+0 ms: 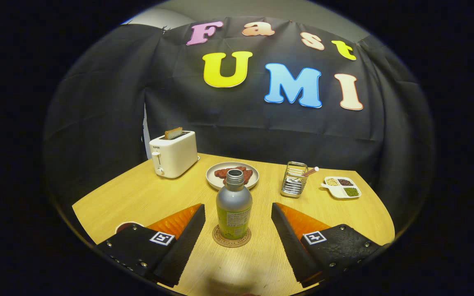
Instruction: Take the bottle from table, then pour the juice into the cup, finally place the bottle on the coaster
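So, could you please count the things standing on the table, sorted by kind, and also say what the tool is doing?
Bottle: 1, upright on the coaster
Coaster: 1
Toaster: 1
Plate: 1
Rack: 1
Tray: 1
Cup: 1, partly hidden by a finger
Total: 7
Tool: open, fingers apart on either side of the bottle, not touching it.

A black cloth wall [261, 123] hangs behind a light wooden table [146, 197]. A pale wall [237, 10] shows above the cloth.
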Available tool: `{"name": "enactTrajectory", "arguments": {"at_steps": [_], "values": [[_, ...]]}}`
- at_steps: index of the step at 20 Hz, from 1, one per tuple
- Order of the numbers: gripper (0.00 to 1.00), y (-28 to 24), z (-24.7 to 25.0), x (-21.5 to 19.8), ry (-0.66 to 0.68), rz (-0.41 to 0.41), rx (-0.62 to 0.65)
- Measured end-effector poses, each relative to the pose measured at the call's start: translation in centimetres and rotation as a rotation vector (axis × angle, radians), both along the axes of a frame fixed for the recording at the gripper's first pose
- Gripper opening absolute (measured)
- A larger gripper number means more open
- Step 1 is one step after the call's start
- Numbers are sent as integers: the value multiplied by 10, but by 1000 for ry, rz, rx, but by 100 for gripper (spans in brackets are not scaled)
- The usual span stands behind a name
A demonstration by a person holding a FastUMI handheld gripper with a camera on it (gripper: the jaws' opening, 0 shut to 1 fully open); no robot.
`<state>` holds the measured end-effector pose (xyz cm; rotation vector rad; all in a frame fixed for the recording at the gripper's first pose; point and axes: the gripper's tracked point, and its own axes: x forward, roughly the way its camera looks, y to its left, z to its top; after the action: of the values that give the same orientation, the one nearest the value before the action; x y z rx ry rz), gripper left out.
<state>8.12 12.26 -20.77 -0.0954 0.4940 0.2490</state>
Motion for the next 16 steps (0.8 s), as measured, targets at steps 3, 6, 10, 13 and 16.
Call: {"name": "enactTrajectory", "arguments": {"at_steps": [3,6,10,13,16], "values": [[98,-8,34,-12,-48,-28,26],[98,-12,62,-29,-79,-36,51],[98,-19,86,-53,-106,-59,61],[98,-29,119,-68,-210,-113,55],[97,-32,140,-87,-279,-147,67]]}}
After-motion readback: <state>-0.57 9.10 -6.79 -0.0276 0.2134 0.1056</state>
